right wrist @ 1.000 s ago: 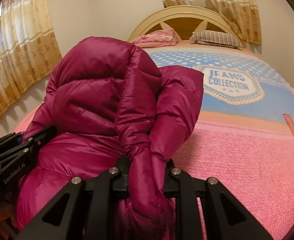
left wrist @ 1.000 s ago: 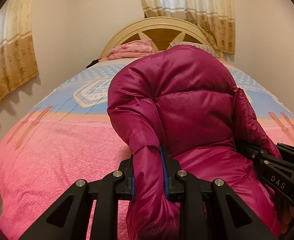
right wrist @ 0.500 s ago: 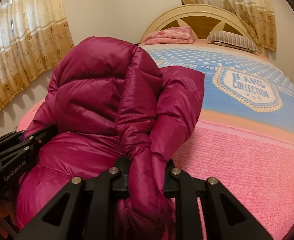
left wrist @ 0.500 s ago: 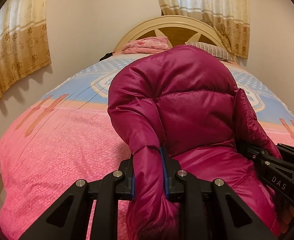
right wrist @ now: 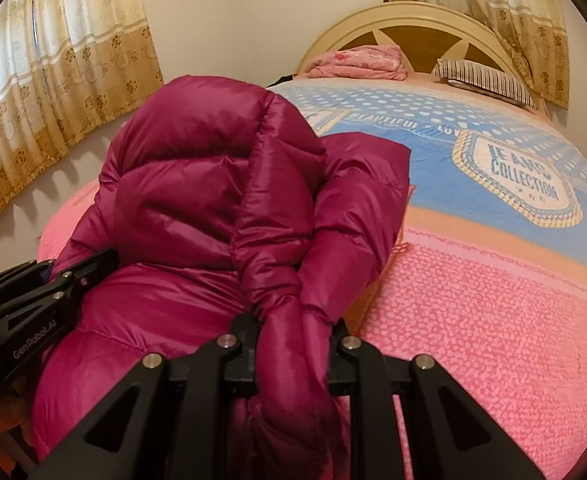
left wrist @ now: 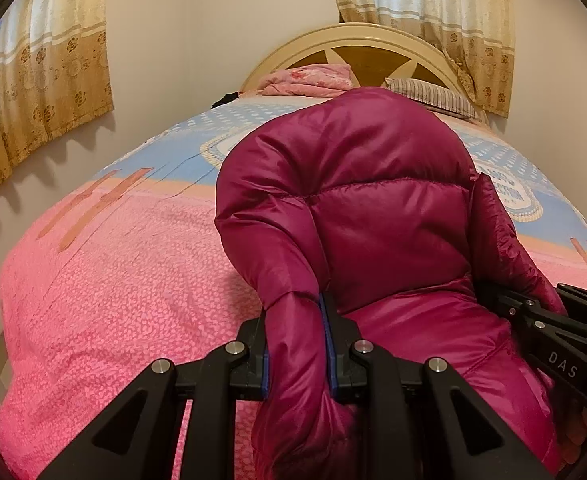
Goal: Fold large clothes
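Note:
A magenta puffer jacket (left wrist: 373,200) is held up over the bed (left wrist: 113,280), bulging toward the headboard. My left gripper (left wrist: 297,344) is shut on a thick fold at the jacket's left edge. My right gripper (right wrist: 295,354) is shut on a bunched fold at the jacket's (right wrist: 197,184) right edge. Each gripper shows in the other's view: the right one at the right side (left wrist: 553,336), the left one at the left side (right wrist: 33,304). The jacket's lower part hangs below the frames, hidden.
The bed has a pink and blue printed cover (right wrist: 493,280). A folded pink blanket (left wrist: 309,80) and a striped pillow (left wrist: 433,94) lie by the cream headboard (left wrist: 373,40). Curtains (left wrist: 41,64) hang on the left wall and behind the headboard.
Both grippers, still gripping the jacket, have turned left across the bed; the headboard and curtains have shifted right in both views. The jacket's shape is unchanged.

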A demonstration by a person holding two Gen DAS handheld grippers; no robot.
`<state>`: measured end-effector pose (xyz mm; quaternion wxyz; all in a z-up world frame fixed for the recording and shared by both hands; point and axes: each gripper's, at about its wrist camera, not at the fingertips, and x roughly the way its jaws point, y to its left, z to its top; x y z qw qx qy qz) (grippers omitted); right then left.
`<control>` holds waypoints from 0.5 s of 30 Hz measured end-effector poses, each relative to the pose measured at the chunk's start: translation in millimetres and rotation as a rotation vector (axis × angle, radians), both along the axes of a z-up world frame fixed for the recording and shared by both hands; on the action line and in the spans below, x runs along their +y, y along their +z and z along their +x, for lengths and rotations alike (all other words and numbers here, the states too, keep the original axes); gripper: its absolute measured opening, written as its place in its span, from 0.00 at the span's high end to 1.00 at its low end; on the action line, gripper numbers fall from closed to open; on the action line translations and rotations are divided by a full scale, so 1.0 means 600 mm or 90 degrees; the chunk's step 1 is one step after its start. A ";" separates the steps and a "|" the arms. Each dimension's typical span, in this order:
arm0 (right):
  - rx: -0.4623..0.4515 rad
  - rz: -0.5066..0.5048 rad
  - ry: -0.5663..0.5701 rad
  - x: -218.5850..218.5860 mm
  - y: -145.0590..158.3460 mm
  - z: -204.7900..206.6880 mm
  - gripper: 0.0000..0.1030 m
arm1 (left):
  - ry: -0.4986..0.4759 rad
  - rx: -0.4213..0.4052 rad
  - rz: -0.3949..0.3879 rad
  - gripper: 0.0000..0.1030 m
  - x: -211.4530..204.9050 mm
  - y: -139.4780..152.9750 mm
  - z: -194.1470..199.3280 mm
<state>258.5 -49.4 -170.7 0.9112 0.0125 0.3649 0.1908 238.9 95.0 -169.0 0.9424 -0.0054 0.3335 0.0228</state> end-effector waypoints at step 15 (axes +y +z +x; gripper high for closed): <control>0.029 -0.006 0.001 0.012 -0.027 0.027 0.80 | 0.004 0.033 -0.006 0.80 0.015 -0.036 0.020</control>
